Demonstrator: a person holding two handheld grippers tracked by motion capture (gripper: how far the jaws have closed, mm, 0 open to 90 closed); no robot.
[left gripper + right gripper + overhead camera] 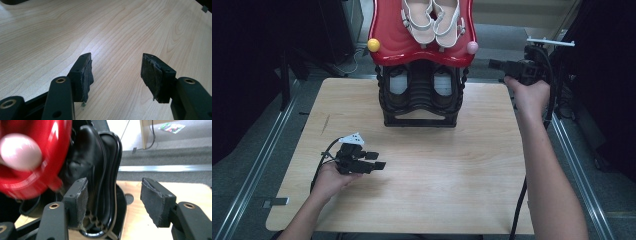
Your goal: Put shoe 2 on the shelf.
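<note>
Room: dim, grey carpet all round, metal rails (257, 165) flanking both sides of the table.
Table (437, 175): pale wood grain, bare across the near half.
Shoe rack (421, 95): at the far edge; black lower tier, red top shelf (387, 30) bearing white sandals (432, 20).
Left gripper (378, 160): low over the near-left tabletop, jaws spread, nothing between them.
Right gripper (494, 63): raised beside the rack's right end, jaws spread, grasping nothing.

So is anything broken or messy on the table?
Nothing is spilled or tipped. The shoe rack stands straight, with the sandals lying neatly on its red top shelf. One odd bit: the pads on the left gripper look worn, with frayed, crumbly edges.
</note>
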